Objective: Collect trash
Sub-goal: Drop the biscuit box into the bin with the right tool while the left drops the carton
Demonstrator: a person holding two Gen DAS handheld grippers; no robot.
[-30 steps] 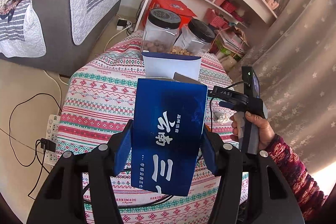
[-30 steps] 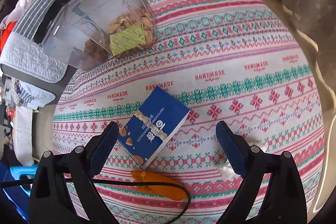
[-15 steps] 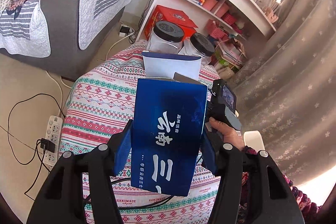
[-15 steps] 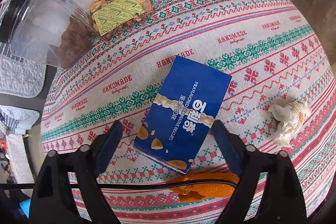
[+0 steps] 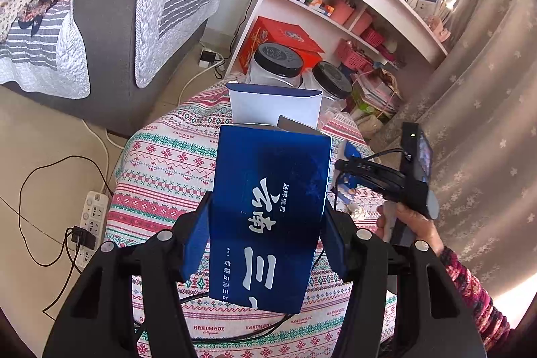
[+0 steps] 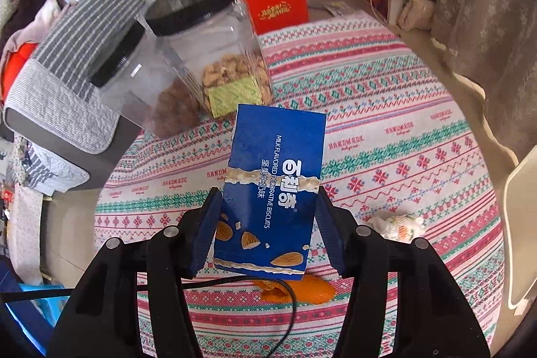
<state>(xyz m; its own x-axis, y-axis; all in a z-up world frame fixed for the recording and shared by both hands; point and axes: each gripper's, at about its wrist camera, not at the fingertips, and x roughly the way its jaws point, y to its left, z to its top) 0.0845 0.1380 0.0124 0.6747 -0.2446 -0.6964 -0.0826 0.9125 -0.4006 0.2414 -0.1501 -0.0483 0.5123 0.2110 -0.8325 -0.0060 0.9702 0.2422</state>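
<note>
Biscuit box (image 6: 273, 190) now clamped in right claw (image 6: 268, 223), off the tablecloth (image 6: 402, 130).

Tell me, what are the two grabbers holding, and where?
The left gripper squeezes a dark blue box by its long side edges. The right gripper squeezes a blue biscuit box by its side edges, near the lower half.

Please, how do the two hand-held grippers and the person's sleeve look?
Each hand-held gripper, left and right, has a black frame with silver screws and two blue pads. A thin black cable runs under the right one. Seen from the left camera, the right tool has a black body with a small screen and a green light. The sleeve is knitted, in dark red and pink pattern.
</note>
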